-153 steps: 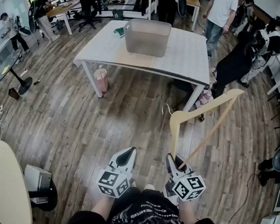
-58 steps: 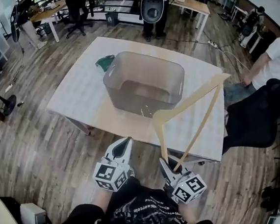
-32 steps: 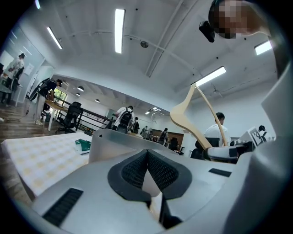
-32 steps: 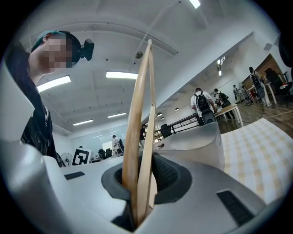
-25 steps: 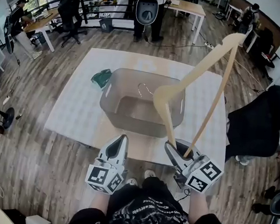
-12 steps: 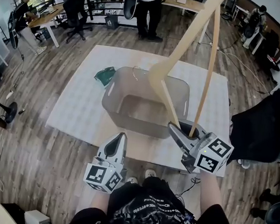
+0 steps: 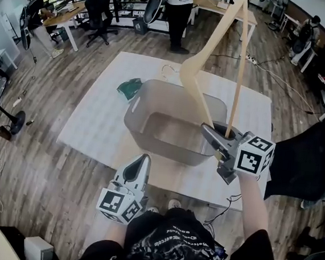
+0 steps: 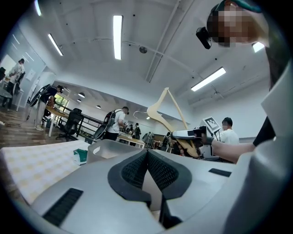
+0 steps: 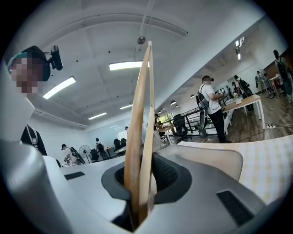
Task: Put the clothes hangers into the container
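Container (image 7: 161, 147), grey and translucent, is set on a white table (image 7: 95, 120). Over its right near corner a wooden hanger (image 7: 213, 36) is held upright, with its metal hook (image 7: 168, 70) pointed left above the far rim. The hanger's low end, where arm and bar meet, is clamped between the jaws of the right gripper (image 7: 216, 134). The left gripper (image 7: 143, 160) is held at the table's near edge, jaws pressed together on nothing. A small green object (image 7: 129, 88) is seen just left of the container.
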